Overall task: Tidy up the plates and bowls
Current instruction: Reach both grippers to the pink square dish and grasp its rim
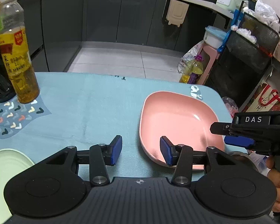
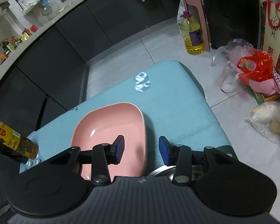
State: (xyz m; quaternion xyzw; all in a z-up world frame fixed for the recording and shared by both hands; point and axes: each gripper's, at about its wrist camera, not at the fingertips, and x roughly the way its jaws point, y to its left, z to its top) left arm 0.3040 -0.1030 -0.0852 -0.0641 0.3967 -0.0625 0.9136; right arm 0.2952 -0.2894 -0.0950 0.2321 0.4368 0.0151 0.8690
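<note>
**Two grippers over one pink plate**

Left wrist view: your left gripper has its fingers apart with nothing between them, the right pad over the near left rim of the pink plate. The plate lies on the blue-covered surface, toward its right side. A pale green plate shows at the lower left edge. An oil bottle stands at the far left. Your right gripper reaches in from the right, above the plate's right edge.

Right wrist view: your right gripper also holds its fingers apart and empty, straddling the right rim of the pink plate. A metal bowl peeks out beneath the gripper, just beside the plate.
</note>
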